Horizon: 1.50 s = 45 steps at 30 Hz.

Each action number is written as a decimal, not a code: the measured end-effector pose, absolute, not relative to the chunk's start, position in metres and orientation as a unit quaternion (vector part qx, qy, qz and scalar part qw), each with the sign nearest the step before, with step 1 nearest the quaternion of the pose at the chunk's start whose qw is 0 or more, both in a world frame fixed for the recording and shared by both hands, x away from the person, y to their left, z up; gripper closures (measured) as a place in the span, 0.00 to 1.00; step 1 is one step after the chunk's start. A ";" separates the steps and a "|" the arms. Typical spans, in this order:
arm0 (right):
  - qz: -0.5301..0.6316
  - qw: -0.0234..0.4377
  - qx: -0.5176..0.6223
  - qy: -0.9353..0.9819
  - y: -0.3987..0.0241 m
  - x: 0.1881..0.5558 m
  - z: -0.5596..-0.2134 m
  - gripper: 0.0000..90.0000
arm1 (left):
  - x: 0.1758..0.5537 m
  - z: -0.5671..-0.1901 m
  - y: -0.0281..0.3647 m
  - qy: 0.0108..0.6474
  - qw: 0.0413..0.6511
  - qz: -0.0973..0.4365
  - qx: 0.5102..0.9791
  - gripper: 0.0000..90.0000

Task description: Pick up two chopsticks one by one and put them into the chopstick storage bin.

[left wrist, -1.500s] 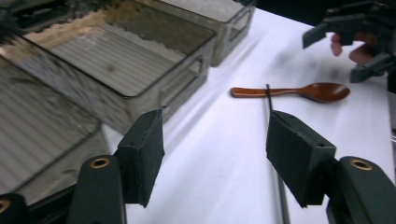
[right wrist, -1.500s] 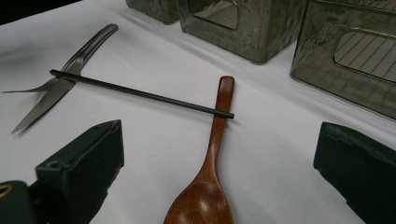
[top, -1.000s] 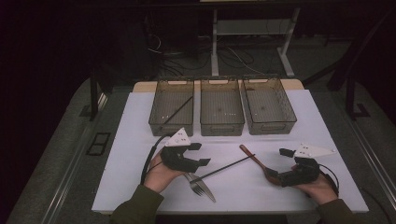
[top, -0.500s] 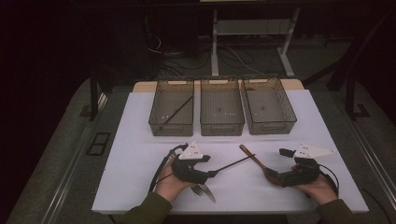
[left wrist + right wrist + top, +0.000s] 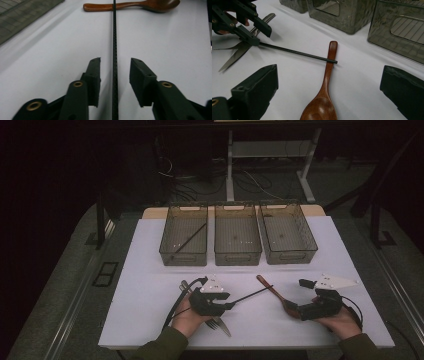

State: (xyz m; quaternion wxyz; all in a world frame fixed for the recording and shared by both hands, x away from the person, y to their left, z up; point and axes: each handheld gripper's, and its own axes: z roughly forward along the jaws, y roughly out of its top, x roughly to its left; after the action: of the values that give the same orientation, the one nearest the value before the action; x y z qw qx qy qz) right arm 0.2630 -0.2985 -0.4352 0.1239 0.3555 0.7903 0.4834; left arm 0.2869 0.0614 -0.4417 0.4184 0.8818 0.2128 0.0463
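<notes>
Grasping is the step in hand: the left gripper (image 5: 113,75) is low over the white table sheet (image 5: 150,270), and a thin black ridged chopstick (image 5: 114,50) lies between its two jaws. The jaws have just been closing, but in the left gripper view a gap shows on both sides of the stick, so the pads (image 5: 93,75) do not press on it yet. The right gripper (image 5: 329,97) rests with its jaws wide apart around the bowl of a brown wooden spoon (image 5: 324,95), and they hold nothing.

The chopstick lies flat on the sheet. In the high view its long axis runs slantwise from the left gripper (image 5: 227,306) up and to the right, and its far tip touches the handle of the spoon (image 5: 272,292); in the right gripper view the tip seems to lie on the handle. A silver metal fork (image 5: 220,324) lies under the left hand.

I judge that the next move needs the jaws to close fully on the stick, then a lift straight up, so the far tip does not drag the spoon. Probably the stick belongs in the left one of three grey transparent bins (image 5: 167,242), where another dark stick (image 5: 190,238) already lies.
</notes>
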 end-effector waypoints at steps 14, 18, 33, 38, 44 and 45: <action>0.484 0.124 0.355 0.790 -0.299 0.263 -0.435 0.01 | 0.289 -0.449 0.061 0.217 0.398 0.023 0.891 0.82; 0.485 0.125 0.356 0.789 -0.299 0.263 -0.435 0.01 | 0.289 -0.450 0.060 0.216 0.392 0.024 0.894 0.85; 0.485 0.124 0.355 0.790 -0.300 0.263 -0.434 0.01 | 0.289 -0.449 0.059 0.219 0.388 0.025 0.895 0.94; 0.485 0.125 0.354 0.790 -0.300 0.263 -0.434 0.01 | 0.289 -0.447 0.060 0.220 0.393 0.023 0.893 0.94; 0.486 0.124 0.354 0.789 -0.300 0.263 -0.434 0.01 | 0.290 -0.442 0.063 0.220 0.397 0.023 0.891 0.94; 0.487 0.125 0.354 0.789 -0.301 0.263 -0.434 0.01 | 0.290 -0.441 0.064 0.219 0.396 0.024 0.891 0.94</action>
State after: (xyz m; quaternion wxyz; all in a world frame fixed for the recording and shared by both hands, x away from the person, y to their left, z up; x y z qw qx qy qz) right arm 0.2630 -0.3006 -0.4337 0.1248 0.3537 0.7890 0.4866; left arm 0.2899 0.0638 -0.4415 0.3961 0.8915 0.2185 0.0238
